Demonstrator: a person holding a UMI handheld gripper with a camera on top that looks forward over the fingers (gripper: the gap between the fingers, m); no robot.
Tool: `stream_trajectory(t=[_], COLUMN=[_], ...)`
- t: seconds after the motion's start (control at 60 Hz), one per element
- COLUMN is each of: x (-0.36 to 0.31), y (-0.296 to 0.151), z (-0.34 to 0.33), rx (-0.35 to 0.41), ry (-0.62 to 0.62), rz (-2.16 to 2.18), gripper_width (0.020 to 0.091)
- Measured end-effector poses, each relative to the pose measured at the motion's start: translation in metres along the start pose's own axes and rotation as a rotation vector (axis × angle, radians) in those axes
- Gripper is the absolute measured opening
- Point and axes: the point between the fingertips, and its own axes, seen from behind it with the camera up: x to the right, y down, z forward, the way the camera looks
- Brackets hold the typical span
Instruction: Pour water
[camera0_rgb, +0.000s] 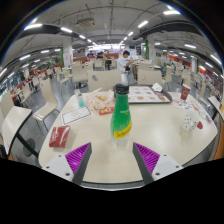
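My fingers (112, 158) stand wide apart and hold nothing — both purple pads (78, 156) show bare, and the green bottle (122, 112) stands upright on the tabletop (150, 130) just ahead of them, roughly in line with the gap. I judge it is lined up so I can slide in around its body and close before any pouring. A small glass (187, 121) sits off to the right, perhaps the thing to pour into. A red box (60, 137) lies to the left, papers and a tray (146, 94) beyond — around us a large hall with ceiling strip lights and more tables
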Motion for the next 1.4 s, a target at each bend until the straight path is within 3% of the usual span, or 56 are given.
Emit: stream_trajectory(t=[0.267,0.317,0.35,0.4,0.517,0.7,0.833,0.983,1.133,1.4], x=[0.033,0.031,0.031,0.038,0.043,0.04,0.042,0.081,0.164,0.254], y=[-0.066,-0.076,-0.071,-0.084,-0.088,-0.085,-0.093,-0.158,-0.209,-0.167], z=[0.082,0.093,0.104,0.106,0.107,0.111,0.108,0.075,0.046,0.061], rx=[0.184,0.245,0.248,0.332,0.387,0.335,0.25,0.27,0.28,0.078], ry=[0.083,0.071,0.076,0.113,0.153,0.11,-0.001,-0.162,-0.349,-0.72], rz=[-0.007,-0.014,-0.02,-0.047,-0.051,-0.075,-0.023,0.258,0.743,1.692], gripper_width=[0.0842,0.0748,0.0518,0.0508,0.0498,0.0358,0.0358,0.0357,0.0357,0.0353])
